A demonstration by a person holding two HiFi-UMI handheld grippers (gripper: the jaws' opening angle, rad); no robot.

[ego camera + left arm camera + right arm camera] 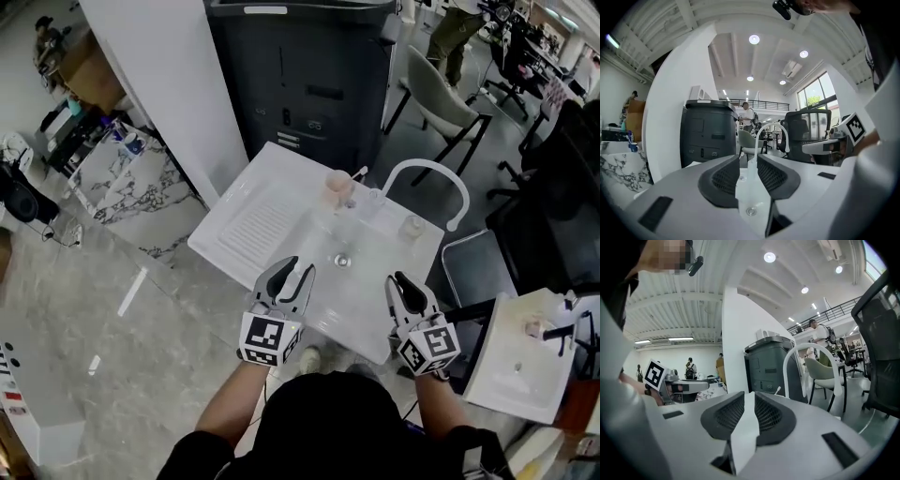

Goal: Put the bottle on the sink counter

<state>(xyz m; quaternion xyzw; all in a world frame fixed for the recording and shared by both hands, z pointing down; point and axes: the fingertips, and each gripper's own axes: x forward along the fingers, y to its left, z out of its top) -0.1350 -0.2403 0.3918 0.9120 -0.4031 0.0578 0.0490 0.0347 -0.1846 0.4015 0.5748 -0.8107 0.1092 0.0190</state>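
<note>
The bottle [373, 201], clear, is seen upright on the white sink worktop [246, 225], just above the frame's centre, beside a cup [337, 187]. The left tongs [295, 270] and right tongs [401, 281] are held narrowly parted and empty at the lower edge.

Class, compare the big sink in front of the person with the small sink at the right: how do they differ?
The big sink has a ribbed draining board; the small sink shows none. The big sink carries a white arched tap; the small sink shows no such arch. Both are white, with a drain in the basin.
</note>
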